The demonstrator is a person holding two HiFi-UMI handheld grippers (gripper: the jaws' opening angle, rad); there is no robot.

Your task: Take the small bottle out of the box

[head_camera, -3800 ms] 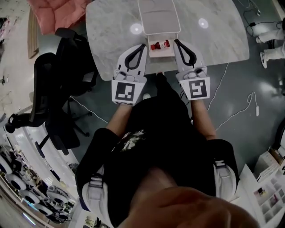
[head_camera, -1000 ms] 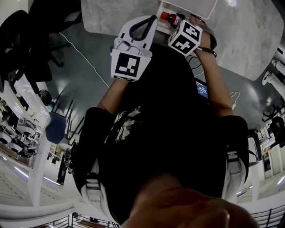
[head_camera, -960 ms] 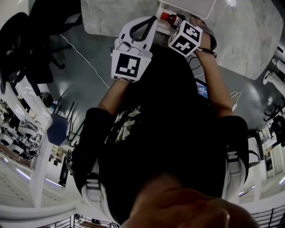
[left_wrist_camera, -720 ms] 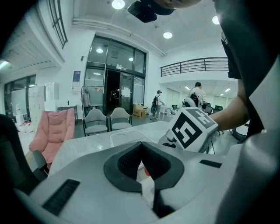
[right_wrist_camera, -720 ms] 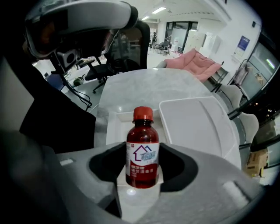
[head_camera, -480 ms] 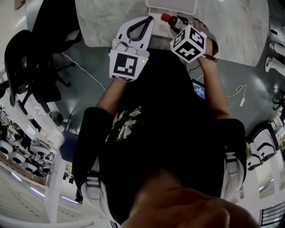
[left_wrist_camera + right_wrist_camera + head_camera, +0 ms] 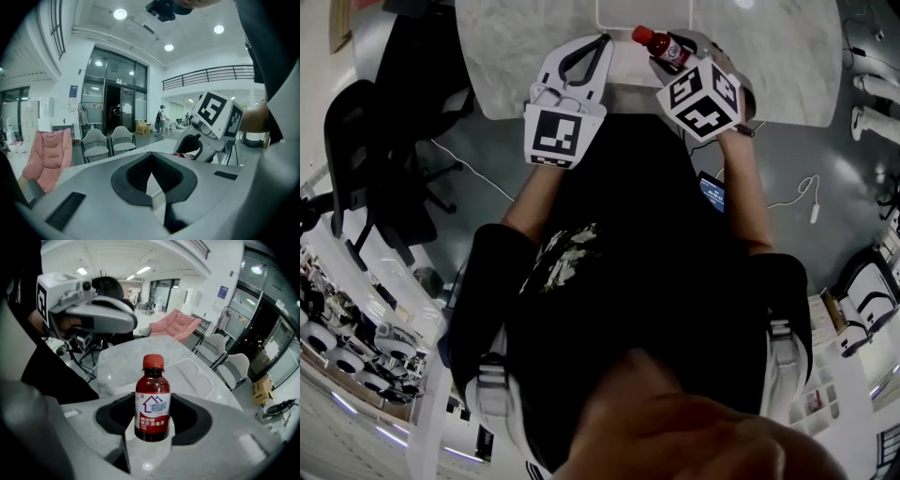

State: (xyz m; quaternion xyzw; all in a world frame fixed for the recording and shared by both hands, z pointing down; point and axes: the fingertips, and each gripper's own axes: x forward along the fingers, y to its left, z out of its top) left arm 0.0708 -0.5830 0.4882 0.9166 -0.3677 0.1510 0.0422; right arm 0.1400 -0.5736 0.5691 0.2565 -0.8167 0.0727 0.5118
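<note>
Now: right hand-held gripper (image 7: 151, 427) pinching small bottle (image 7: 152, 401), beside box (image 7: 201, 376) at desk (image 7: 516, 47) near edge; left hand-held gripper (image 7: 602, 42) pressed together, empty.

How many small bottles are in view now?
1. The small bottle stands clamped in the right gripper, above the box; the box's inside is barely visible, so more may be hidden.

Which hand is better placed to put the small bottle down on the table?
Right: its tool grips the small bottle above the table. The left tool is shut and empty.
</note>
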